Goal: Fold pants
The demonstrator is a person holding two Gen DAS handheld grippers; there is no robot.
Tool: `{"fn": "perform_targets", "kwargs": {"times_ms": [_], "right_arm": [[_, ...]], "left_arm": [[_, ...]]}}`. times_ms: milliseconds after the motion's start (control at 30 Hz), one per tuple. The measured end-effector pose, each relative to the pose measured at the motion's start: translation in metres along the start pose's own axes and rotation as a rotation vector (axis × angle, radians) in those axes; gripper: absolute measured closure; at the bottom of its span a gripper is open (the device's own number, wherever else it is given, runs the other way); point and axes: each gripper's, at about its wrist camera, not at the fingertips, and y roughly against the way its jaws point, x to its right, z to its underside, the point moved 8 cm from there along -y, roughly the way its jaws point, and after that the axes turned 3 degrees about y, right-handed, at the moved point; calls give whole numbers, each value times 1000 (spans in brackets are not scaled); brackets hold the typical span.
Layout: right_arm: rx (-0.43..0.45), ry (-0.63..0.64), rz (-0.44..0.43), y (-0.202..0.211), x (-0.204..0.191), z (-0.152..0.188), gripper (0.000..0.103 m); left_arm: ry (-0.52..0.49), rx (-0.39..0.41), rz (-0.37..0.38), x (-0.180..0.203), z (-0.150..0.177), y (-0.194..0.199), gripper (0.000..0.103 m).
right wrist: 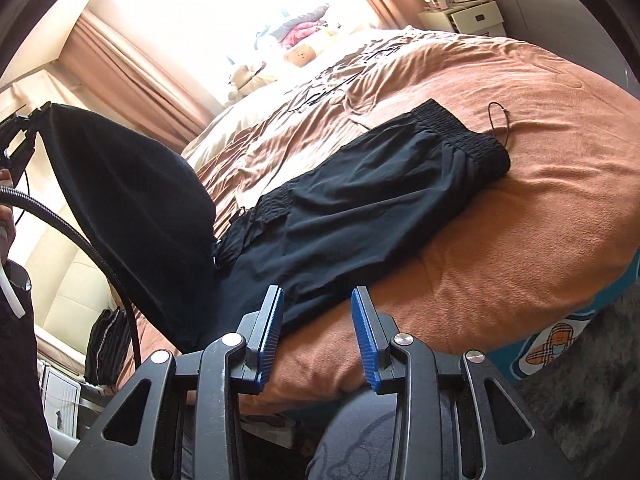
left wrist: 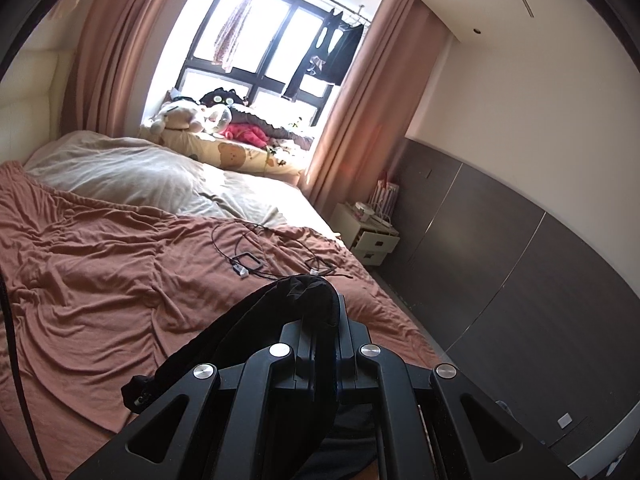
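Note:
Black pants (right wrist: 360, 208) lie across the brown bed cover (right wrist: 520, 208), with the elastic waistband (right wrist: 460, 132) at the far right. One leg end (right wrist: 132, 208) is lifted up and to the left, and my left gripper (right wrist: 20, 136) is shut on it. In the left wrist view that black cloth (left wrist: 256, 320) drapes over the left gripper (left wrist: 320, 320) and hides its fingertips. My right gripper (right wrist: 318, 320) stands open at the near edge of the pants. Its blue pads (right wrist: 366, 336) press on nothing, and only the pants' edge and the cover show between them.
Thin black cables (left wrist: 248, 256) lie on the cover beyond the pants, and a small cord loop (right wrist: 498, 120) lies by the waistband. A grey quilt (left wrist: 132, 172), plush toys (left wrist: 192, 116) and a white nightstand (left wrist: 372, 236) stand farther off. A black hose (right wrist: 80, 236) hangs at left, above a folded dark garment (right wrist: 106, 344).

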Motion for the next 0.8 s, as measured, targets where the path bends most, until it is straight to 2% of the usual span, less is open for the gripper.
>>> {"fn": "perform_targets", "kwargs": {"times_ms": [367, 633, 800], "right_arm": [[16, -80, 45, 19, 51, -4, 70], [19, -130, 89, 28, 87, -3, 70], [18, -167, 115, 31, 105, 0, 70]], "left_arm": [[-17, -127, 67, 59, 41, -94, 97], [-17, -274, 123, 94, 104, -169, 97], [-23, -356, 155, 108, 144, -202, 97]]}}
